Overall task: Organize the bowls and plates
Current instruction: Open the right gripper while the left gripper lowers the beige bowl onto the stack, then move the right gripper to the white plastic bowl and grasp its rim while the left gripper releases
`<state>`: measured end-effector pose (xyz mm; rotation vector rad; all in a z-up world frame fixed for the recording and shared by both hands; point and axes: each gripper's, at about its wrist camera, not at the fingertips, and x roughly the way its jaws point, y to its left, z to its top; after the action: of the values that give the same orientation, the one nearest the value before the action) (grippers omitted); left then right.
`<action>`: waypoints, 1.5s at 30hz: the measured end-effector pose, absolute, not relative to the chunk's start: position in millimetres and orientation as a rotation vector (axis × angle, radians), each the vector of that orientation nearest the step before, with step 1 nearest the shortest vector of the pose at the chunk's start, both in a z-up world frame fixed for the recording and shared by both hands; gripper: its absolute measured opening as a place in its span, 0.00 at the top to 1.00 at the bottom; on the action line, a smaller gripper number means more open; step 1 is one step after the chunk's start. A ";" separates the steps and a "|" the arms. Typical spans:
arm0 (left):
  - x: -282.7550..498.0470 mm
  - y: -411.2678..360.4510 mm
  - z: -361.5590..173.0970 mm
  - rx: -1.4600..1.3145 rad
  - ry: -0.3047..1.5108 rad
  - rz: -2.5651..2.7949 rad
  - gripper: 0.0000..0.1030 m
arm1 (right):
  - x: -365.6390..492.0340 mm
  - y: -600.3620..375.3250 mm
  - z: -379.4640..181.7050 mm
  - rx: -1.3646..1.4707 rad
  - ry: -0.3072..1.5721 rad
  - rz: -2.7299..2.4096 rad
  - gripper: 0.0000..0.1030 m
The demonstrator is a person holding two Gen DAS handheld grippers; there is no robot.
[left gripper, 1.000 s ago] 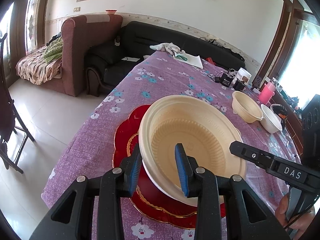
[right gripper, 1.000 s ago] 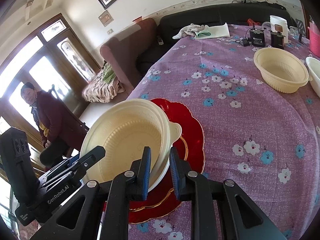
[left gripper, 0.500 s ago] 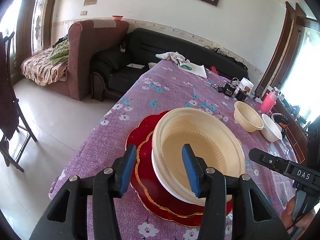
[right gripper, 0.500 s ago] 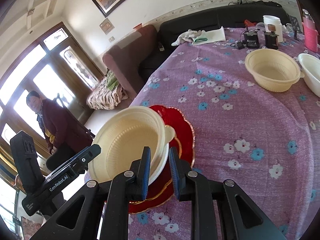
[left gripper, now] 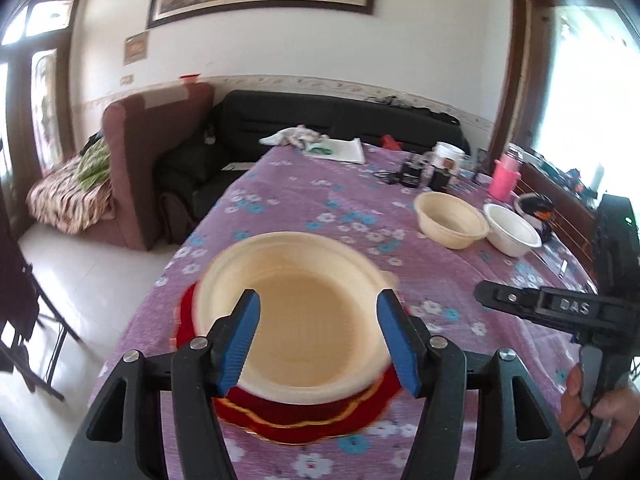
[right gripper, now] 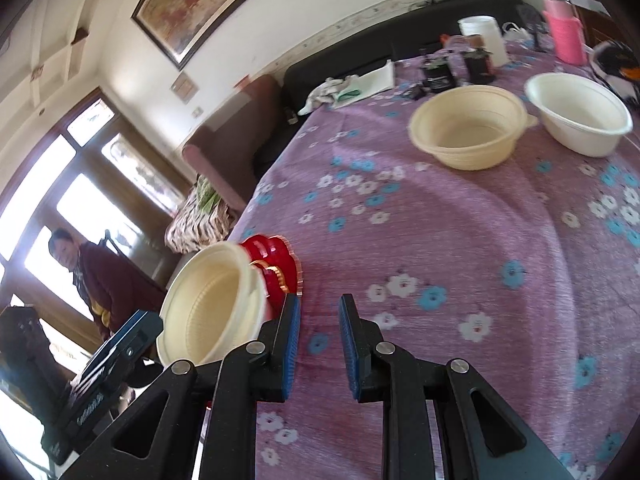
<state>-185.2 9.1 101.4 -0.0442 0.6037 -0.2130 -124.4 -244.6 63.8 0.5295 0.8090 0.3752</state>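
Spread wide over the near edge of the desk (left gripper: 304,208), the left gripper (left gripper: 318,338) with ribbed blue pads, gripping nothing, one pad to each side of the cream bowl (left gripper: 298,312) as seen from above. Round, smooth-walled, faintly ribbed at the bottom, blurred along its rim; nested in a second whitish bowl whose edge alone peeks out below. Beneath both, a glossy red plate (left gripper: 304,420) with a scalloped, gold-trimmed rim — mostly hidden by the bowls. Covering the desk, a purple cloth printed with white and blue flowers. Farther back on the right, a second cream bowl (left gripper: 450,220) touching or just beside a white bowl (left gripper: 512,230), both upright. Partly open above bare cloth, the right gripper (right gripper: 319,338), holding nothing, just right of the stacked bowls (right gripper: 208,304) and the plate's edge (right gripper: 280,264). Beyond them a pink bottle (right gripper: 564,34), a white jar and some dark small items — too blurred to name. At the left frame edge, a person (right gripper: 92,276) in dark red, cut off below the waist.
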 end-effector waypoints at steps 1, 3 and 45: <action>-186.2 3.4 101.9 -0.035 0.601 -0.221 0.39 | -125.9 -249.5 62.8 0.536 0.807 0.369 0.79; -189.0 -12.0 101.6 -0.010 0.602 -0.247 0.38 | -128.9 -263.1 59.1 0.559 0.804 0.348 0.79; -29.9 -261.4 29.1 0.172 0.818 -0.494 0.38 | -85.4 -499.3 58.2 0.707 0.693 -0.140 0.58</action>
<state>-29.9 -261.4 29.1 0.1716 0.8182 -0.4942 -85.4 -499.3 58.2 0.7065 0.6935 -0.1401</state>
